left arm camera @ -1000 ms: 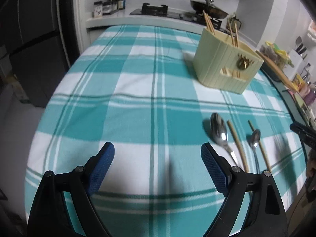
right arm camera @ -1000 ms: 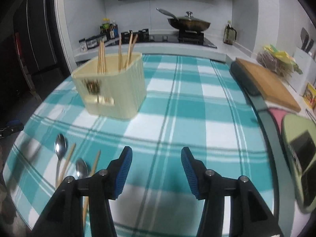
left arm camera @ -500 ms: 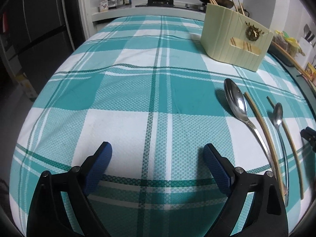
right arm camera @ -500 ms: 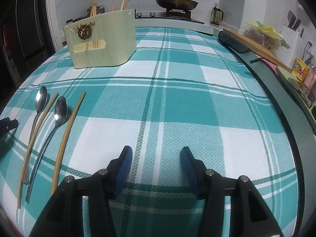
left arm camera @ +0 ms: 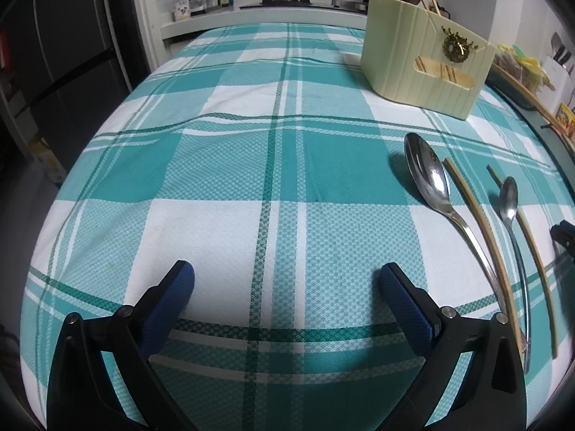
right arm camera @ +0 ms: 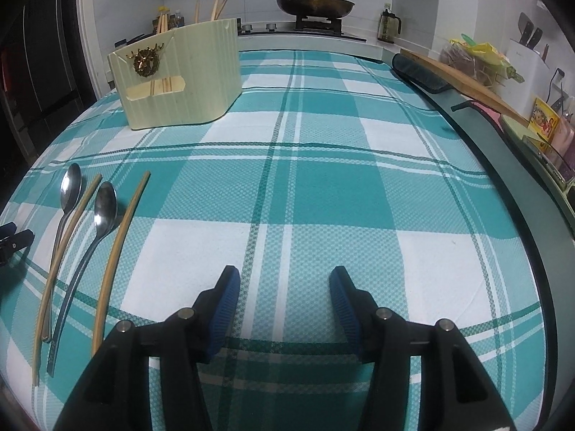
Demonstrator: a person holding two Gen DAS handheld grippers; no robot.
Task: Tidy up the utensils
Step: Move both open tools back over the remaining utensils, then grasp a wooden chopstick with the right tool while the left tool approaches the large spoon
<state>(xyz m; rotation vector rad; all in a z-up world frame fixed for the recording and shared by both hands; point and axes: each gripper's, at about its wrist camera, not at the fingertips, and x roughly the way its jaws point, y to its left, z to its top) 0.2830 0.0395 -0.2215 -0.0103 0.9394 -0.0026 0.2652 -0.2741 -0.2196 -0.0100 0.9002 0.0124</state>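
My blue finger pads (right arm camera: pixel 227 307) look ribbed rubber, the spoons (left arm camera: pixel 429 183) glossy metal, the tablecloth (left arm camera: pixel 251 186) matt woven cloth.

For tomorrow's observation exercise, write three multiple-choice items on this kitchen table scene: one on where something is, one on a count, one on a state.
1. Where does the cream ribbed plastic utensil holder stand?
A. On the teal-and-white checked tablecloth
B. On the stove
C. On the wooden board

2. How many shiny metal spoons lie on the cloth?
A. One
B. Two
C. Four

3. What state are both tongs in?
A. Shut on a spoon
B. Shut on a chopstick
C. Open, holding nothing

Answers:
1 A: the holder's base sits on the cloth at the table's far side.
2 B: a large spoon and a small spoon alternate with two bamboo chopsticks.
3 C: the left tongs and the right tongs show only bare cloth between their blue pads.
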